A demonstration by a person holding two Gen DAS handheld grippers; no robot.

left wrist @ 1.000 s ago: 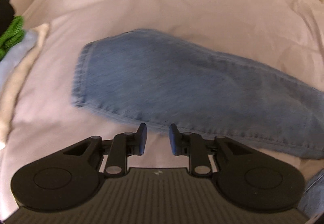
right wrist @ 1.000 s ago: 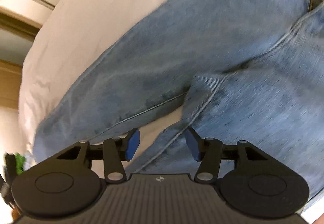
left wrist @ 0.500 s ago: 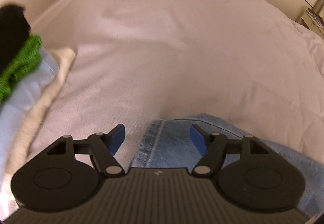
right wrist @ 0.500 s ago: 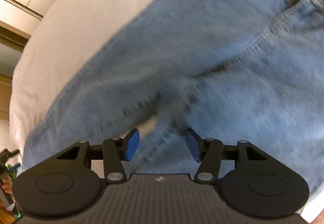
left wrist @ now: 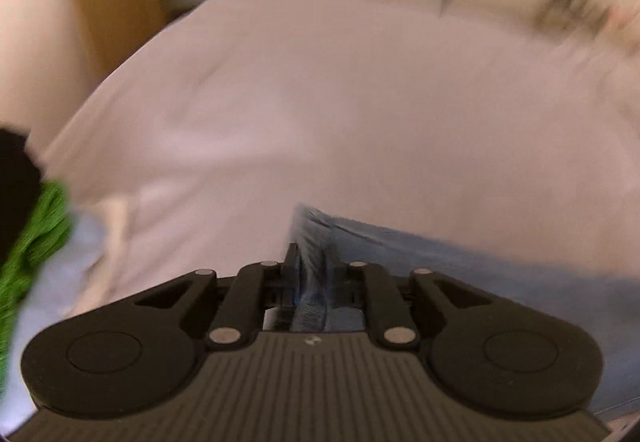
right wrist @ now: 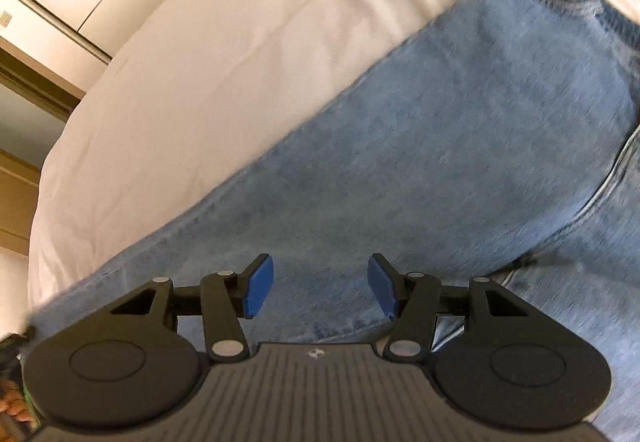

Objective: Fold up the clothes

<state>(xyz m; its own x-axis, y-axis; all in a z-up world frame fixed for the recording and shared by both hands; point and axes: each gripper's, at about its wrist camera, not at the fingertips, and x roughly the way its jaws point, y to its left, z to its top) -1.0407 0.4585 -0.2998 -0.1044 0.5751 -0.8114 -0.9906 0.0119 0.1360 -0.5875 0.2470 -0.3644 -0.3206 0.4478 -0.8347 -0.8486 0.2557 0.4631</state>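
With the left gripper [left wrist: 311, 266] closing on the hem of the jeans [right wrist: 420, 162], which lie flat across the bed [left wrist: 320, 102], carry that hem evenly toward the waist while the right gripper [right wrist: 320, 284], jaws apart and empty, hovers mid-leg, clear of the clothes pile [left wrist: 36, 242] at left.

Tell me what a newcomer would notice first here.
The blue jeans sprawl diagonally over the white bedding. The left hand-held gripper is closing on a bunched denim hem, while the right hand-held gripper hovers open above the leg. A green garment lies at the left edge.
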